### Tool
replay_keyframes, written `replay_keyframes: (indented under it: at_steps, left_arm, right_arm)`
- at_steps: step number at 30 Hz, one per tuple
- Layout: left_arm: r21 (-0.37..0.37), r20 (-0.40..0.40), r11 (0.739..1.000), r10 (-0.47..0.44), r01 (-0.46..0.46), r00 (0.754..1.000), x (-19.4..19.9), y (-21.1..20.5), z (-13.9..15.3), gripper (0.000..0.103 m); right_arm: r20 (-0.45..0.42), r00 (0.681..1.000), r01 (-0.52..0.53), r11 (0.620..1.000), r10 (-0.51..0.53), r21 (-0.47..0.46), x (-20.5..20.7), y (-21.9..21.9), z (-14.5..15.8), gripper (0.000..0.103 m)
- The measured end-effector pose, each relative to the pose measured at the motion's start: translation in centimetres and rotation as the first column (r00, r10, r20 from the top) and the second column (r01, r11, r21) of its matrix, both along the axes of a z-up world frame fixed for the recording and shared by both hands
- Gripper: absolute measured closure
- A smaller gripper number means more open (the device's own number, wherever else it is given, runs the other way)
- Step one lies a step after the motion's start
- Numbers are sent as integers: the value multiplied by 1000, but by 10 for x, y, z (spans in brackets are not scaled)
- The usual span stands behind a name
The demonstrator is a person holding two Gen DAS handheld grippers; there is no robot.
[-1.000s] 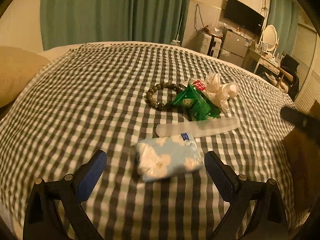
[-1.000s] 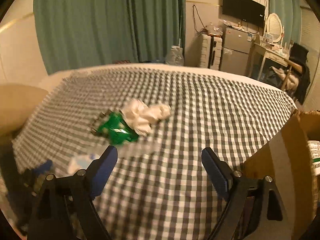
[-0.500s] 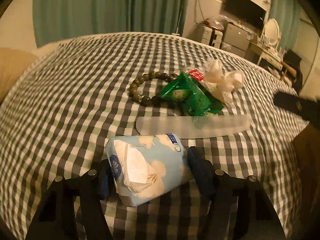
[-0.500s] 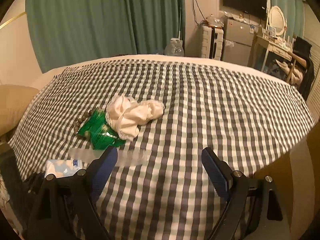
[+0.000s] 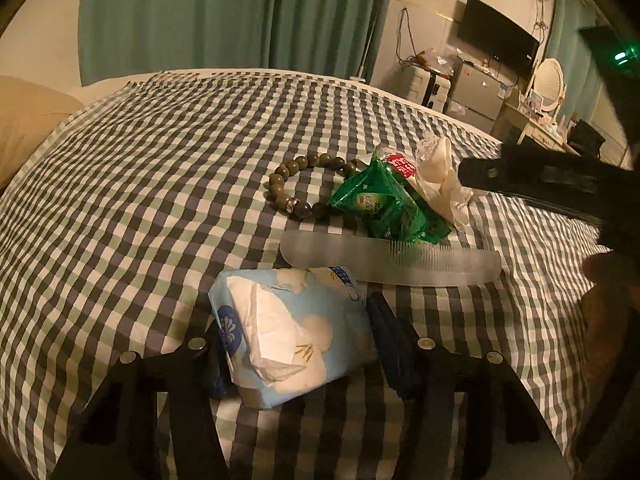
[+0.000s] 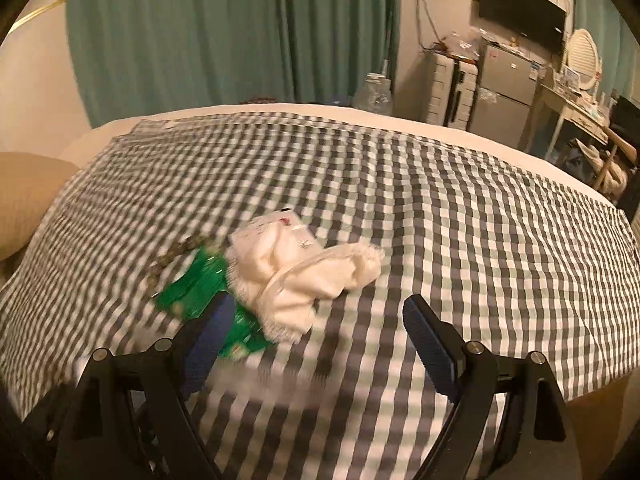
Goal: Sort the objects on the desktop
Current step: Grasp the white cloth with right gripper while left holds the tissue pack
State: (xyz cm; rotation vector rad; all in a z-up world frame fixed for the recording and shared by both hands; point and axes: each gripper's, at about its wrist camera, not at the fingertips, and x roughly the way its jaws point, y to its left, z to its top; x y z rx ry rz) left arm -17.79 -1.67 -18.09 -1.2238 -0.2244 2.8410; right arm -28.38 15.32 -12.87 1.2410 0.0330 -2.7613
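My left gripper (image 5: 298, 338) is shut on a light blue tissue pack (image 5: 288, 328) on the checked cloth. Beyond it lie a clear plastic comb (image 5: 388, 260), a green snack packet (image 5: 384, 204), a bead bracelet (image 5: 304, 188) and a crumpled white cloth (image 5: 444, 180). My right gripper (image 6: 316, 344) is open and empty, just above the cloth, with the white cloth (image 6: 304, 276) and the green packet (image 6: 208, 296) ahead of its left finger. The right gripper's dark body also shows in the left wrist view (image 5: 560, 184).
The checked cloth (image 6: 440, 208) covers a bed. A tan pillow (image 5: 28, 120) lies at the left. Green curtains, a TV, a fridge and a dresser stand behind. A brown box edge (image 6: 600, 420) shows at the lower right.
My left gripper moved forward and shut on the tissue pack. My right gripper moved left and closer to the white cloth and the green packet.
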Motion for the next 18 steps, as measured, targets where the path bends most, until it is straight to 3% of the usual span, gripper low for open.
replay_keyframes:
  at_steps: [2, 3, 4, 5, 6, 8, 9, 12, 18]
  left_arm:
    - [7, -3, 1000, 5, -5, 1000, 1, -1, 1, 46]
    - [9, -6, 1000, 8, -8, 1000, 1, -2, 1, 46]
    - [8, -7, 1000, 9, -9, 1000, 2, -2, 1, 46]
    - [6, -10, 1000, 10, -10, 1000, 3, -1, 1, 46]
    - [3, -12, 1000, 10, -10, 1000, 5, 0, 1, 46]
    - [4, -15, 1000, 12, -12, 1000, 6, 1, 1, 46]
    - [7, -14, 1000, 12, -12, 1000, 7, 1, 1, 46]
    - [19, -17, 1000, 23, -23, 1000, 10, -1, 2, 46]
    - [18, -9, 999, 50, -50, 999, 21, -7, 16, 47]
  right_arm:
    - [39, 999, 26, 999, -25, -28, -10, 5, -11, 17]
    - [59, 997, 41, 999, -39, -32, -14, 7, -18, 22]
    - [75, 996, 46, 999, -44, -25, -16, 8, -23, 32]
    - [97, 995, 41, 999, -39, -13, -17, 7, -29, 67]
    - [111, 993, 33, 999, -32, -6, -18, 6, -34, 81]
    - [86, 996, 20, 1000, -20, 3, -13, 4, -34, 86]
    - [84, 996, 12, 1000, -12, -5, -10, 5, -32, 95]
    - [77, 997, -4, 997, 10, -76, 2, 14, -18, 98]
    - [-15, 999, -50, 994, 49, -98, 40, 21, 32, 99]
